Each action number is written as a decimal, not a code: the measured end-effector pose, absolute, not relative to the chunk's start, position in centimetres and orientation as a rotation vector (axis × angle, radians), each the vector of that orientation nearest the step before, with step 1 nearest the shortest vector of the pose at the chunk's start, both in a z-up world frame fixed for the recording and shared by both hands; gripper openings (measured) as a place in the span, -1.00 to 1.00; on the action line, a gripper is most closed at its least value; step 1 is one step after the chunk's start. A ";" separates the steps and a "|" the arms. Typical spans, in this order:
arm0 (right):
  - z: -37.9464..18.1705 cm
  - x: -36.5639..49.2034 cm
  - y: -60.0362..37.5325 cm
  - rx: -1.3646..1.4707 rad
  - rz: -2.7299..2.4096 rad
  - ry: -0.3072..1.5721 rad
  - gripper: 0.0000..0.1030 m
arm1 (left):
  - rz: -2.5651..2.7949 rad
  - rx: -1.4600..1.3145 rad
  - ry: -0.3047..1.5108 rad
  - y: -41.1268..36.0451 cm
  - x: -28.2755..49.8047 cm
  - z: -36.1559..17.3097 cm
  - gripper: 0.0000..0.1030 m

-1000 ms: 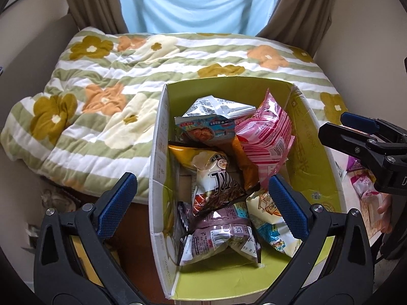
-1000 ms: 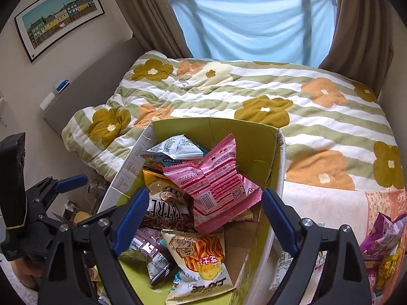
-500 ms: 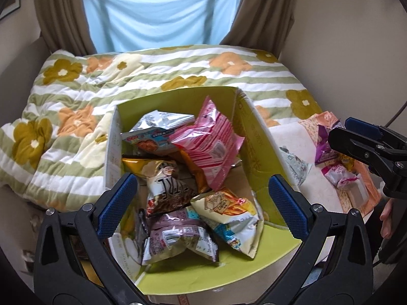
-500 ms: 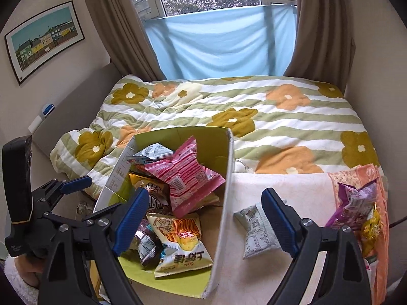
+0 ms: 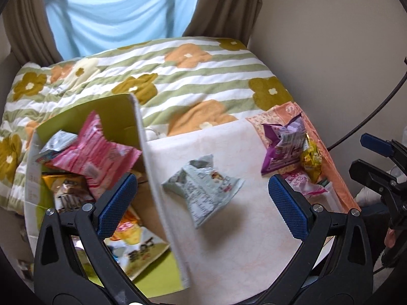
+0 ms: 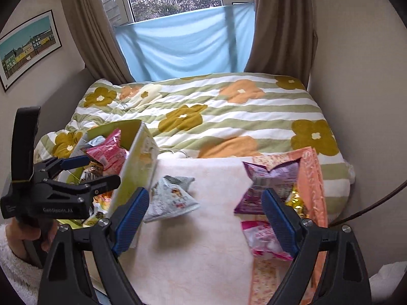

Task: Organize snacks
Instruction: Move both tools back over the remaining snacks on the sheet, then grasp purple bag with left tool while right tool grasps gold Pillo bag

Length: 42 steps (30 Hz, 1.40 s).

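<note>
A yellow-green cardboard box (image 5: 152, 178) (image 6: 134, 162) holds several snack bags, a pink one (image 5: 94, 152) on top. To its right, on a cream towel (image 5: 229, 241) (image 6: 198, 254), lies a grey-green packet (image 5: 203, 190) (image 6: 173, 198). Further right are a purple packet (image 5: 282, 147) (image 6: 269, 185), a yellow one (image 5: 310, 160) and a pink-white one (image 6: 262, 239). My left gripper (image 5: 203, 203) (image 6: 76, 175) hangs open above the grey-green packet, apart from it. My right gripper (image 6: 206, 213) (image 5: 376, 157) is open over the towel, holding nothing.
Box and towel sit at the foot of a bed with a flowered, striped quilt (image 6: 216, 117). An orange patterned cloth (image 6: 313, 178) lies under the right-hand snacks. A wall closes the right side, and a dark cable (image 5: 368, 117) runs along it. A fleecy sleeve (image 6: 15, 267) shows at lower left.
Both grippers have swung right, from above the box to above the towel. The grey-green packet and the purple pile have come into view. Both stayed open and empty.
</note>
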State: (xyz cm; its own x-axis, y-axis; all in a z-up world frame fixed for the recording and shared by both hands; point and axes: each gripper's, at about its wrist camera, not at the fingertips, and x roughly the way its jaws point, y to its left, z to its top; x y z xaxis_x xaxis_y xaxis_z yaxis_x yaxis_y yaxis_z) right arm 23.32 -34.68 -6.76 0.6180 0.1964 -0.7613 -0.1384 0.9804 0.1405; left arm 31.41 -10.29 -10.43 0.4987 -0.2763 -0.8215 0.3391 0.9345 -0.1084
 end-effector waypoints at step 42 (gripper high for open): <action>-24.7 29.8 -44.5 -0.110 0.222 1.132 0.52 | -0.780 0.035 1.305 -32.0 41.5 -27.8 0.15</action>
State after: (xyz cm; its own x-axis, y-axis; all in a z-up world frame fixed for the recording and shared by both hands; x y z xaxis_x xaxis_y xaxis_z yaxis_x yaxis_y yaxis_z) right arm 29.81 -44.53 -24.71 0.4062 0.1198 -0.9059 -0.2312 0.9726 0.0249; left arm 41.47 -31.97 -27.83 0.0501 -0.4932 -0.8685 0.5313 0.7495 -0.3950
